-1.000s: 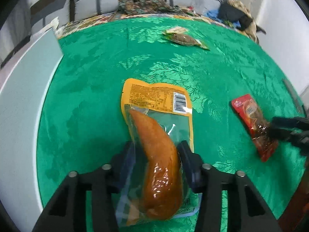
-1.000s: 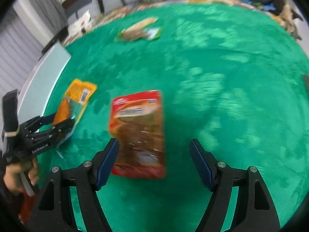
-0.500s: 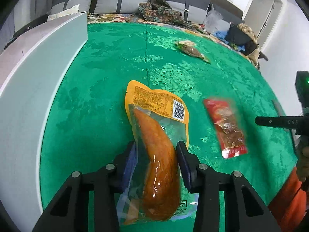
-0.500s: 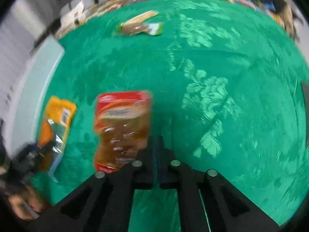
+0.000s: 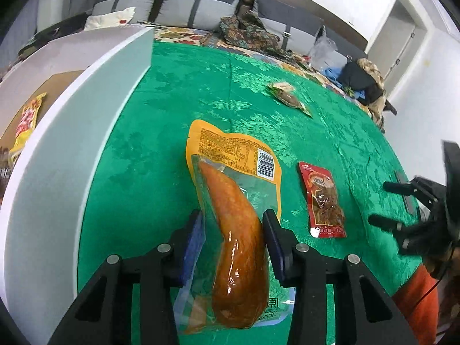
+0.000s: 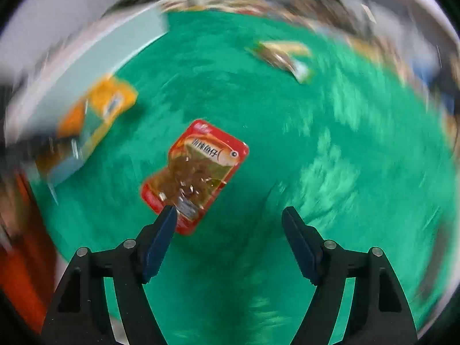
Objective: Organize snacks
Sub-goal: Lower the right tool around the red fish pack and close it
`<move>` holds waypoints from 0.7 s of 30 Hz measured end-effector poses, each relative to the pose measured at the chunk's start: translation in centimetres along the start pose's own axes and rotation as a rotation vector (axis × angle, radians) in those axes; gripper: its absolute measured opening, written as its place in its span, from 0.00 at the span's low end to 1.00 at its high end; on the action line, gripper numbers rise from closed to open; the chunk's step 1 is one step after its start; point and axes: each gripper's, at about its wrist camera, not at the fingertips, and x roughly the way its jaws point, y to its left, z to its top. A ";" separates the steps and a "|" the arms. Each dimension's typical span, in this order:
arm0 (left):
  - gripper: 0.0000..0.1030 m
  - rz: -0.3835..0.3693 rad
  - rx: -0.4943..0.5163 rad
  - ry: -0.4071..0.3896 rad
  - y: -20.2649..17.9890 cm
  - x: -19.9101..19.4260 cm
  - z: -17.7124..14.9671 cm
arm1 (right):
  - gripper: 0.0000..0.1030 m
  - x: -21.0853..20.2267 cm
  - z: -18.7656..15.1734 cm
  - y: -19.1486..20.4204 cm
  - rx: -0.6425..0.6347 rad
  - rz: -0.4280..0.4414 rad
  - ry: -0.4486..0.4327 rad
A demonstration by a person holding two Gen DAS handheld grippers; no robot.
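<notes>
- Currently the left claw is clamped on the orange sausage pack, its blue pads pressing the clear wrapper on either side of the sausage.
- That pack hangs lifted above the green surface, its yellow barcode end pointing away from the camera.
- Just left of it stands a pale box; a yellow-and-red packet lies on its brown floor.
- The right claw has just sprung wide apart, and nothing sits between its pads.
- A red snack pouch lies flat on the green surface just beyond the right claw's left fingertip, which overlaps the pouch's near edge in the picture; whether they touch I cannot tell.
- From the left wrist view the red pouch lies to the right of the sausage pack, apart from it.
- Farther off, a small brown-and-green packet rests on the surface, well apart from both.
- The right wrist view is blurred.
</notes>
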 end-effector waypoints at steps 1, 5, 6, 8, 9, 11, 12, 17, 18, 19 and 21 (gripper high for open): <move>0.41 0.001 -0.009 -0.004 0.1 0.0 -0.2 | 0.76 -0.2 -0.3 1.0 -0.087 -0.055 -0.019; 0.41 -0.005 -0.036 -0.011 0.6 0.3 -1.2 | 0.76 -1.3 -4.0 5.2 -0.377 -0.148 -0.125; 0.41 -0.006 -0.038 -0.009 0.7 0.5 -1.3 | 0.76 -1.4 -4.9 5.6 -0.397 -0.136 -0.144; 0.41 -0.003 -0.041 -0.006 0.8 0.8 -1.5 | 0.76 -1.0 -6.0 5.1 -0.350 -0.063 -0.149; 0.41 -0.003 -0.045 -0.005 0.9 1.0 -1.5 | 0.76 -0.6 -6.1 4.4 -0.312 -0.040 -0.140; 0.41 -0.005 -0.057 -0.005 1.2 1.1 -1.6 | 0.76 0.8 -5.9 1.9 -0.176 0.001 -0.112; 0.41 -0.005 -0.061 -0.005 1.3 1.2 -1.7 | 0.76 1.0 -5.9 1.1 -0.136 0.017 -0.108; 0.41 0.000 -0.085 0.000 2.1 1.5 -2.0 | 0.76 3.0 -5.0 3.1 -0.235 0.080 -0.067; 0.41 0.000 -0.090 0.004 2.2 1.6 -2.0 | 0.76 3.0 -4.9 3.5 -0.247 0.070 -0.083; 0.41 -0.001 -0.091 0.007 2.2 1.7 -2.1 | 0.76 3.1 -4.6 3.6 -0.236 0.064 -0.100; 0.41 0.000 -0.086 0.014 2.2 1.9 -2.3 | 0.76 3.7 -3.8 3.5 -0.181 0.057 -0.109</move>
